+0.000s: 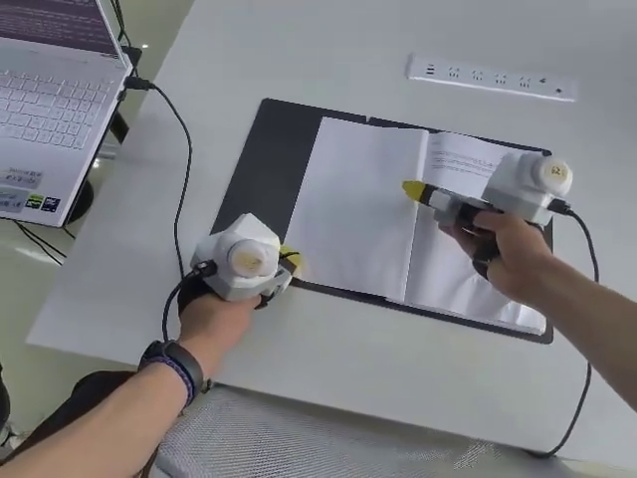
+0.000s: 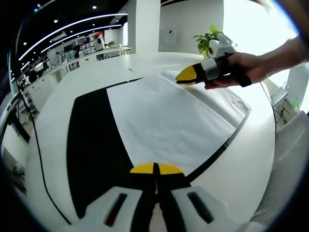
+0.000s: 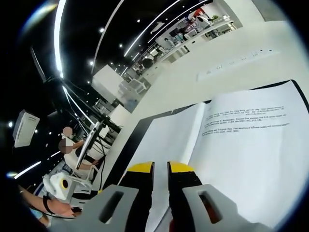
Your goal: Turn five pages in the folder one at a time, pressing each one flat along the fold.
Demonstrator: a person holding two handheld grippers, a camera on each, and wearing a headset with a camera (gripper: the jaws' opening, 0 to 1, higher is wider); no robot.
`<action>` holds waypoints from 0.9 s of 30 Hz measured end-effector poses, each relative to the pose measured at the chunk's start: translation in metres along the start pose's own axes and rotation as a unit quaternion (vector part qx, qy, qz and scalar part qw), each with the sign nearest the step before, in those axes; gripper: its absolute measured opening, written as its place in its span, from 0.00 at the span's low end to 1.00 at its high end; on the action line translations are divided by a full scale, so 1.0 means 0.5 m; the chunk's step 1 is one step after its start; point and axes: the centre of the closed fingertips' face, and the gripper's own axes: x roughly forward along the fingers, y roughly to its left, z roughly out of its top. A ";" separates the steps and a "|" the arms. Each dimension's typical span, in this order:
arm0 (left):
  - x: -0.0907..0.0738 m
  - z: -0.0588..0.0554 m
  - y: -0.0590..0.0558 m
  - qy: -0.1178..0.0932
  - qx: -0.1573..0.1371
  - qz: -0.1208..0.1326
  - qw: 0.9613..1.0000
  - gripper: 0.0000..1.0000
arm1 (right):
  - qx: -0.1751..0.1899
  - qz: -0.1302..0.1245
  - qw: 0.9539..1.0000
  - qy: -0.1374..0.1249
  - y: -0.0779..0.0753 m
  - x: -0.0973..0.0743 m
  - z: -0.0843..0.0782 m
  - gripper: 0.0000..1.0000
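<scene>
The folder [image 1: 261,164] lies open on the white table, with its black inside cover bare at the left. A blank white page [image 1: 353,209] lies turned over to the left, and a printed page [image 1: 468,159] lies on the right. My right gripper [image 1: 411,189] hovers low over the fold [image 1: 418,214] near its top, jaws almost together with nothing between them [image 3: 161,166]. My left gripper [image 1: 289,261] rests at the folder's near left corner, shut and empty [image 2: 156,168]. In the left gripper view the right gripper [image 2: 186,75] sits over the far side of the blank page [image 2: 164,121].
A white laptop [image 1: 50,100] stands at the far left, with a black cable [image 1: 184,169] running past the folder's left edge. A power strip [image 1: 491,78] lies beyond the folder. The table's near edge [image 1: 328,383] is close to me.
</scene>
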 end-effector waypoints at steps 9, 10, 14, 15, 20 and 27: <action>0.001 -0.001 0.000 0.001 0.004 0.005 1.000 0.00 | 0.010 -0.004 1.000 0.002 -0.014 0.008 -0.007 0.05; 0.003 -0.002 0.000 0.002 0.007 0.003 1.000 0.00 | 0.013 -0.005 1.000 0.002 -0.017 0.009 -0.007 0.04; 0.006 -0.003 0.001 0.008 0.015 -0.001 1.000 0.00 | 0.015 -0.007 1.000 0.003 -0.027 0.011 -0.008 0.00; 0.006 -0.003 0.001 0.008 0.016 0.000 1.000 0.00 | 0.015 -0.005 1.000 0.003 -0.026 0.011 -0.008 0.00; 0.006 -0.003 0.000 0.007 0.013 0.000 1.000 0.00 | 0.019 0.006 1.000 0.003 -0.026 0.012 -0.004 0.00; 0.007 -0.004 0.000 0.011 0.014 -0.001 1.000 0.00 | 0.024 0.004 1.000 -0.006 -0.038 0.030 0.019 0.00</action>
